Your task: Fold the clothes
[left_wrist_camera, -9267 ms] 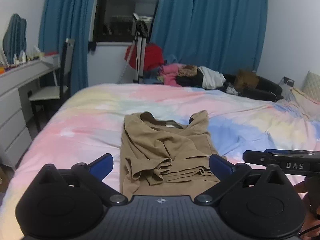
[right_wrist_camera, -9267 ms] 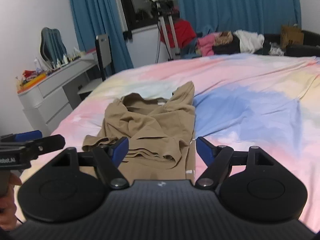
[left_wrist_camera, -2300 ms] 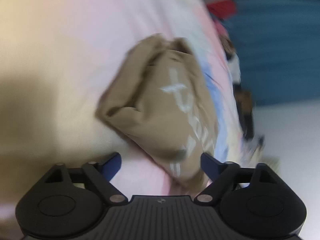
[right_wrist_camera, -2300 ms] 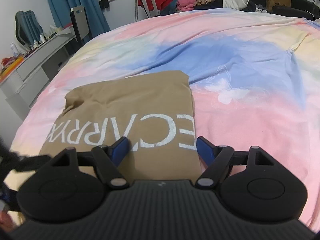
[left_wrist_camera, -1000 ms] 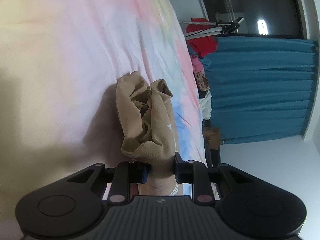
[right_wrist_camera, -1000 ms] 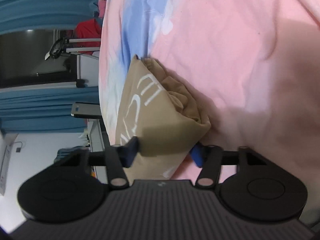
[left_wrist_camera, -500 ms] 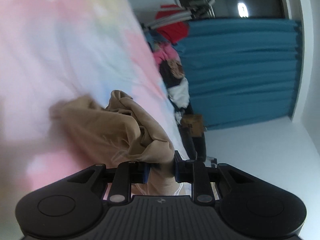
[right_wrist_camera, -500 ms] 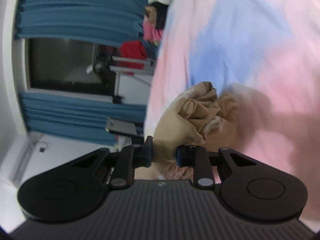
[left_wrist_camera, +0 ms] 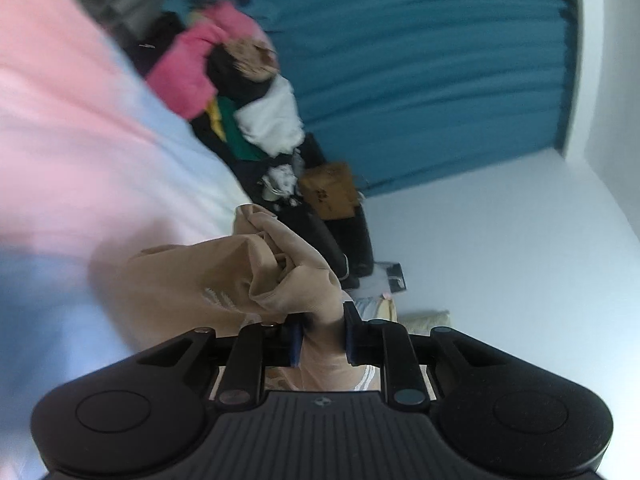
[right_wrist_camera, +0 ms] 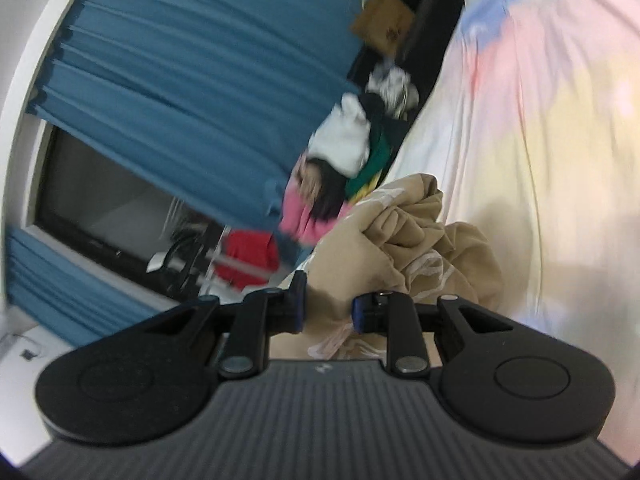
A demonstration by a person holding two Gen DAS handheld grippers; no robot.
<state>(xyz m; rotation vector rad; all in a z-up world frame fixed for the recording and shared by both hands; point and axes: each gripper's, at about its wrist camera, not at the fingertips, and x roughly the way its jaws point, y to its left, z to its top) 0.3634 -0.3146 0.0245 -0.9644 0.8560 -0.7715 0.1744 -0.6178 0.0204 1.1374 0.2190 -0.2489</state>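
A tan T-shirt (left_wrist_camera: pixel 224 280) with white lettering is bunched and lifted off the pastel bed (left_wrist_camera: pixel 60 152). My left gripper (left_wrist_camera: pixel 320 338) is shut on one end of the shirt; cloth fills the gap between its blue pads. My right gripper (right_wrist_camera: pixel 327 307) is shut on the other end of the same shirt (right_wrist_camera: pixel 404 236), which hangs crumpled in front of it above the bed (right_wrist_camera: pixel 540 128). Both views are tilted and blurred.
A heap of mixed clothes (left_wrist_camera: pixel 240 92) lies beyond the far edge of the bed, in front of blue curtains (left_wrist_camera: pixel 420 60). A brown cardboard box (left_wrist_camera: pixel 332 190) sits beside the heap. A dark window (right_wrist_camera: pixel 104 204) and a red garment (right_wrist_camera: pixel 248 256) show in the right wrist view.
Both grippers have closed on the folded shirt's ends and lifted it off the bed. Both views have swung toward the clothes heap and curtains, with the shirt bunching up.
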